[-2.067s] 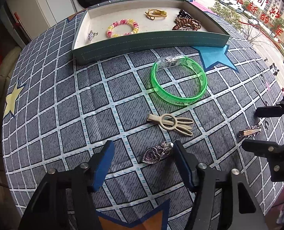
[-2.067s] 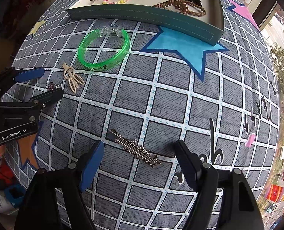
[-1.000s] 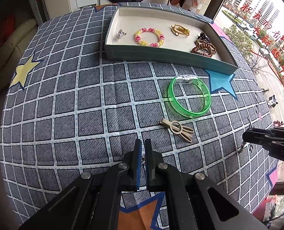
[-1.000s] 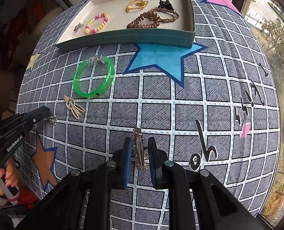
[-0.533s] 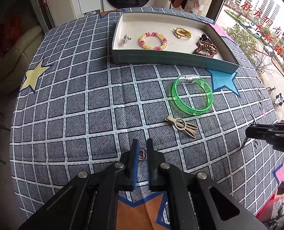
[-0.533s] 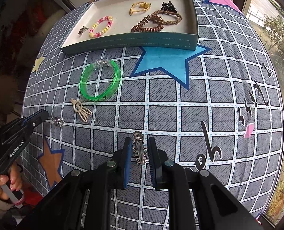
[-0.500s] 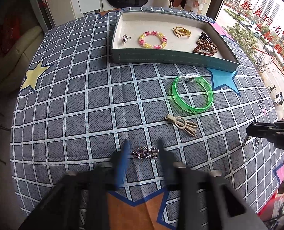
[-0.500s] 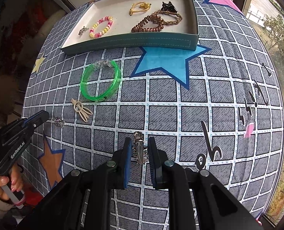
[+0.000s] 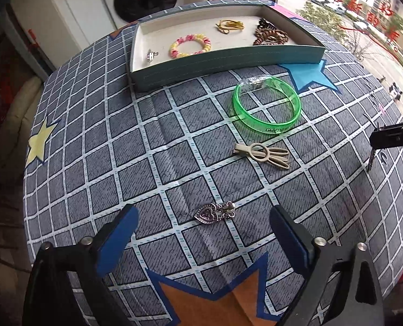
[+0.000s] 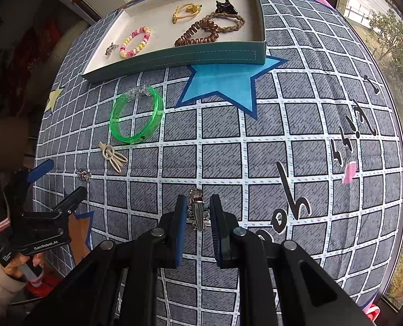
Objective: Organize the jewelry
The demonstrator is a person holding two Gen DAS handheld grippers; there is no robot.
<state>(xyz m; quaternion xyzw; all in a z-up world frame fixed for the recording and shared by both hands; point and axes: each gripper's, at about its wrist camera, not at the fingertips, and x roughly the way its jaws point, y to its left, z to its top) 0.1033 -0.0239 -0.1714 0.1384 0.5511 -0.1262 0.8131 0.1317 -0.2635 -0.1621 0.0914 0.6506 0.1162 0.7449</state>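
Silver hair clip (image 10: 198,211): clamped between the closed right gripper (image 10: 198,226) above the cloth. Heart pendant (image 9: 214,213): on tablecloth (image 9: 147,146), between the spread-apart left gripper (image 9: 204,233). Tray (image 9: 228,62): holds beaded bracelet (image 9: 189,45), yellow tie (image 9: 229,25), brown coils (image 10: 201,34), small charm (image 9: 150,55). Nearby: green bangle (image 9: 266,107), beige clip (image 9: 264,154).

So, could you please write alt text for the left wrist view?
The open left gripper frames a silver heart brooch lying on a grid-pattern tablecloth. Beyond lie a beige hair clip, a green bangle and a jewelry tray.
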